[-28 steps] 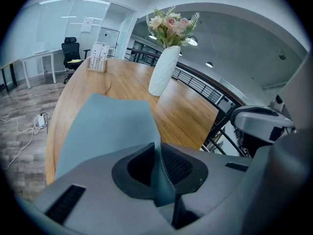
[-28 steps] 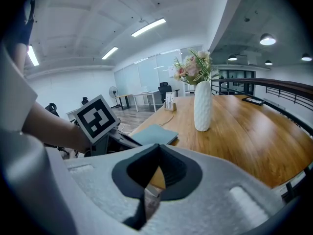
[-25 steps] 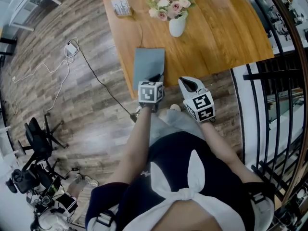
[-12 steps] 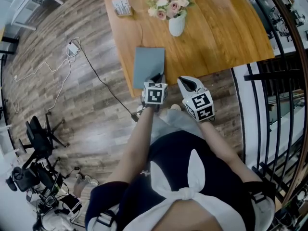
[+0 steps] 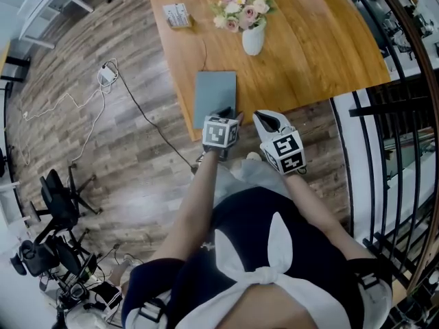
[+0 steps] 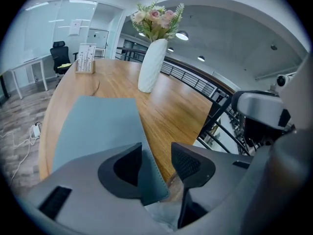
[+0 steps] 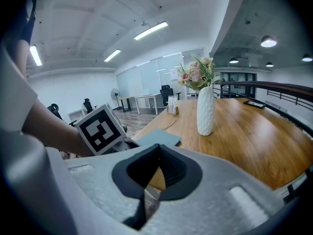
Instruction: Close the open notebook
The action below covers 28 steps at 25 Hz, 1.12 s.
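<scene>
A closed grey-blue notebook [image 5: 214,94] lies flat on the wooden table [image 5: 309,53], close to its near edge. My left gripper [image 5: 225,112] is at the notebook's near right corner. In the left gripper view that corner [image 6: 146,175] sits between the jaws, which are opening; the right pad [image 6: 188,163] stands clear of the cover. My right gripper [image 5: 269,120] hovers just right of the left one, off the table's edge, with its jaws shut and nothing in them. The right gripper view shows the notebook [image 7: 159,137] low ahead beside the left marker cube [image 7: 100,128].
A white vase of flowers [image 5: 252,36] stands behind the notebook. A small card stand [image 5: 176,16] sits at the table's far left corner. A cable [image 5: 137,108] runs over the floor at left. A black railing [image 5: 384,149] borders the right.
The left gripper's jaws have opened off the notebook's corner, and its marker cube has shifted slightly right. The notebook stays flat and closed. The right gripper has not moved.
</scene>
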Available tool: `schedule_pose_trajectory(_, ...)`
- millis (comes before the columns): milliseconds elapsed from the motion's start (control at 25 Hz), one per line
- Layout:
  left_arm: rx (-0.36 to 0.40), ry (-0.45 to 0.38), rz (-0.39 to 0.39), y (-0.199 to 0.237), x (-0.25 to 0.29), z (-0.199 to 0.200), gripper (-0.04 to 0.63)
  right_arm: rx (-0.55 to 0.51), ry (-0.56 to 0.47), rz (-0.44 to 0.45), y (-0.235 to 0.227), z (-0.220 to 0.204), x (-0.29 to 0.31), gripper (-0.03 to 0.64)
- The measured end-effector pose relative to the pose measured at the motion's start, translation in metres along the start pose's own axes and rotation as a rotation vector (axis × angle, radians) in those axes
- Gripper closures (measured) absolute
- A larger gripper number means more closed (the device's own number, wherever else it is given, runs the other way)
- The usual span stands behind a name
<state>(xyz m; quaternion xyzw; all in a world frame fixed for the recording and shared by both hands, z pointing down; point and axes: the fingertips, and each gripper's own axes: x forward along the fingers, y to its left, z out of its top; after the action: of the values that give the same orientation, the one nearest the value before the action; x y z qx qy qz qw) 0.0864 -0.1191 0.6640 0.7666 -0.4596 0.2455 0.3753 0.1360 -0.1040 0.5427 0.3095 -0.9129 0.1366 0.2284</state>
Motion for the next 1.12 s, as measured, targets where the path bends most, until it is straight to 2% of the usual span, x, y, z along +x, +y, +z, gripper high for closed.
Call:
schedule_pose_trajectory(200, 0.042, -0.092, -0.035, -0.012, -0.028, 0.025, 0.411, 0.008, -0.013, -0.018, 0.004, 0.007, 0.003, 0.618)
schedule_pose_trajectory(520, 0.125, -0.245, -0.021, -0.019, -0.082, 0.06, 0.413, 0.011, -0.048, -0.034, 0.018, 0.021, 0.003, 0.618)
schedule_pose_trajectory(680, 0.14, -0.3, -0.005, -0.018, -0.104, 0.07, 0.45, 0.009, -0.09, -0.032, 0.024, 0.033, 0.002, 0.618)
schedule_pose_trajectory(920, 0.169, -0.403, 0.02, -0.018, -0.137, 0.083, 0.552, -0.002, -0.132, -0.041, 0.035, 0.05, 0.001, 0.618)
schedule_pose_trajectory(1120, 0.181, -0.409, 0.0, -0.023, -0.161, 0.089, 0.575, 0.013, -0.166, -0.038, 0.046, 0.063, 0.0, 0.62)
